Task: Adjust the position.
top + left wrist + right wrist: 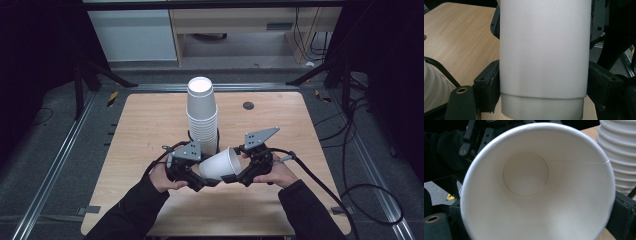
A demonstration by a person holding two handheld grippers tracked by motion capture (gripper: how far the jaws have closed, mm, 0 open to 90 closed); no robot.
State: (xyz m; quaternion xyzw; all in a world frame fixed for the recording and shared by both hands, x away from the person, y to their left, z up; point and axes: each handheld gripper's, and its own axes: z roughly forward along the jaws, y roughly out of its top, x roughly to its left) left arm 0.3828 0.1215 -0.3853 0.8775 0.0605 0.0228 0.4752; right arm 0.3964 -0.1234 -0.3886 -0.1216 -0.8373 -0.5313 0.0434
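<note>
White paper cup [221,164] held tilted above the table's [150,130] near edge, between both grippers, just in front of the cup stack [202,115]. Left gripper [192,172] and right gripper [240,172] each clamp it. No print or label readable on cup or stack.

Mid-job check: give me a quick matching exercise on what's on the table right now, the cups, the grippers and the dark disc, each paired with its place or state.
Things:
1. tall stack of white paper cups
2. single white paper cup
3. small dark round disc
4. left gripper

Places or states:
A. lying flat on the wooden table, far right of the stack
B. held sideways between both grippers, its mouth toward the right gripper
C. standing upside down at mid-table
D. clamped on the cup's closed end

Pairs: 1-C, 2-B, 3-A, 4-D
</note>
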